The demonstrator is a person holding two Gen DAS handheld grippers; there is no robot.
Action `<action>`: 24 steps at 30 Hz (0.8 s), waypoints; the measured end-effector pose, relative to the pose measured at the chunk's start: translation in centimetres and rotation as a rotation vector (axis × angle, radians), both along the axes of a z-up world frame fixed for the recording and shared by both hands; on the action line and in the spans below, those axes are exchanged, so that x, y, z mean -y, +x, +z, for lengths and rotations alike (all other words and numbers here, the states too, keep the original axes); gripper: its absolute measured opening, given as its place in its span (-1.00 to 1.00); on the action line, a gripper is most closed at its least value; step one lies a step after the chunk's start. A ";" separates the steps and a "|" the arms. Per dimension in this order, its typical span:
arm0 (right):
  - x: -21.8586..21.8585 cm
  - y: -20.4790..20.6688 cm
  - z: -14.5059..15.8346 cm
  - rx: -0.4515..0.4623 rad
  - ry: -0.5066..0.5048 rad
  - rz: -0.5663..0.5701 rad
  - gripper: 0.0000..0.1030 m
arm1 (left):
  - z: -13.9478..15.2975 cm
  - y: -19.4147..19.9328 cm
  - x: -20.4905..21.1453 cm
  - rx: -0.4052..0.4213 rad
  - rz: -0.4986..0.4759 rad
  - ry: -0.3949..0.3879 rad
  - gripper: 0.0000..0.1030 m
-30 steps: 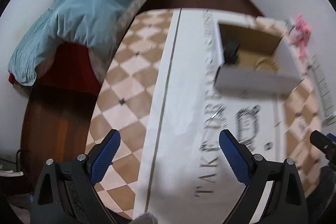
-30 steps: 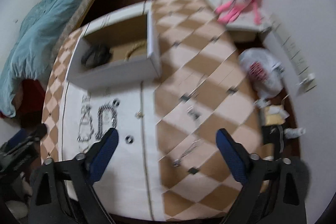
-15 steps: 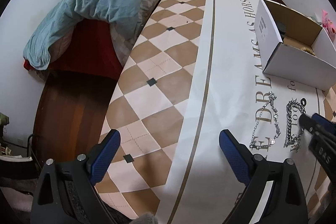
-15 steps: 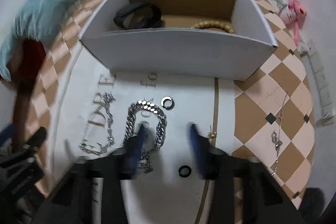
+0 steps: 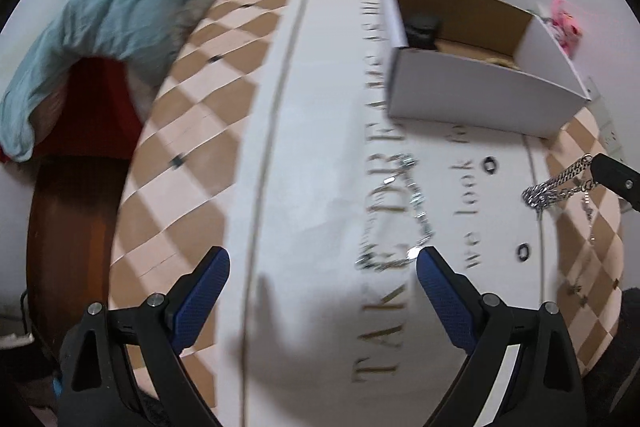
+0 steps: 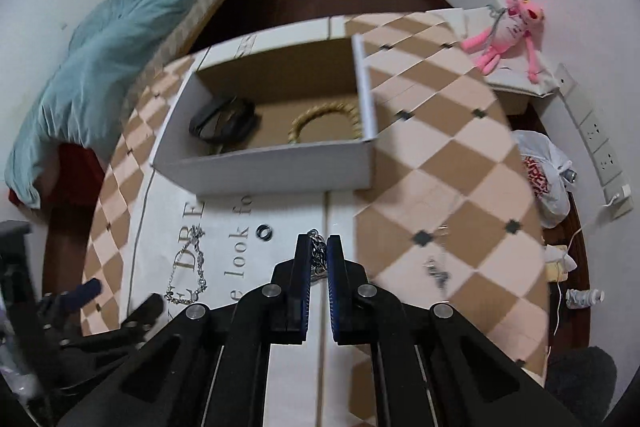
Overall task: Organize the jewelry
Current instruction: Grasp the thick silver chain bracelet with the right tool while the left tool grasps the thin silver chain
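My right gripper (image 6: 319,241) is shut on a thick silver chain (image 6: 318,255) and holds it above the table; in the left wrist view the chain (image 5: 556,187) hangs from its fingers at the right edge. My left gripper (image 5: 322,269) is open and empty over the white cloth. A thin silver chain (image 5: 412,211) lies on the cloth just ahead of its right finger; it also shows in the right wrist view (image 6: 192,267). An open white box (image 6: 272,131) holds a black band (image 6: 222,121) and a beaded bracelet (image 6: 324,119).
Two small black rings (image 5: 489,164) (image 5: 522,249) lie on the cloth. A small silver piece (image 6: 438,269) lies on the checkered part. A pink plush toy (image 6: 504,31) sits far right. A blue blanket (image 5: 120,7) lies on the bed to the left.
My right gripper closed on the thick silver chain and lifted it off the cloth. My left gripper shifted right, toward the thin chain.
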State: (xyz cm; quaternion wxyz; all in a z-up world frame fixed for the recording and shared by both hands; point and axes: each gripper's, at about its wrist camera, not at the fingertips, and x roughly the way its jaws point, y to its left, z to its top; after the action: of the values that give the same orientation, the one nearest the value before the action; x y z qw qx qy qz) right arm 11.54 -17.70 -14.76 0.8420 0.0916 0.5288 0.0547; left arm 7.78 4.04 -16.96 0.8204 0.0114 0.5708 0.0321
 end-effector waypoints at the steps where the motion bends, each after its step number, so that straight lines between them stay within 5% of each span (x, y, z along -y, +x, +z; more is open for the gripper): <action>1: 0.7 0.0 0.0 0.000 0.002 -0.011 -0.85 | 0.0 0.4 0.3 -0.001 -0.009 -0.004 0.85; 7: 2.3 1.0 -1.7 -0.028 0.029 -0.077 -0.85 | -1.3 4.3 1.3 -0.051 -0.042 -0.052 0.83; 9: 2.7 1.2 -2.4 -0.039 0.041 -0.093 -0.85 | -1.9 5.4 1.6 -0.067 -0.050 -0.051 0.68; 14: 3.0 1.4 -3.5 -0.062 0.049 -0.107 -0.85 | -2.2 6.2 2.6 -0.057 -0.082 -0.062 -0.25; 16: 3.0 1.5 -3.6 -0.065 0.052 -0.106 -0.85 | -2.0 6.1 3.1 -0.051 -0.105 -0.060 -0.85; 24: 2.8 0.9 -0.8 -0.037 0.077 -0.061 -0.85 | 1.0 3.8 3.2 0.009 -0.117 -0.130 -0.94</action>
State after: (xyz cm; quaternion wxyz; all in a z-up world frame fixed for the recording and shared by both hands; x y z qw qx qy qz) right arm 12.48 -20.53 -15.59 0.8293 0.1410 0.5386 0.0478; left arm 11.55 0.83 -15.94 0.8225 -0.0090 0.5662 -0.0529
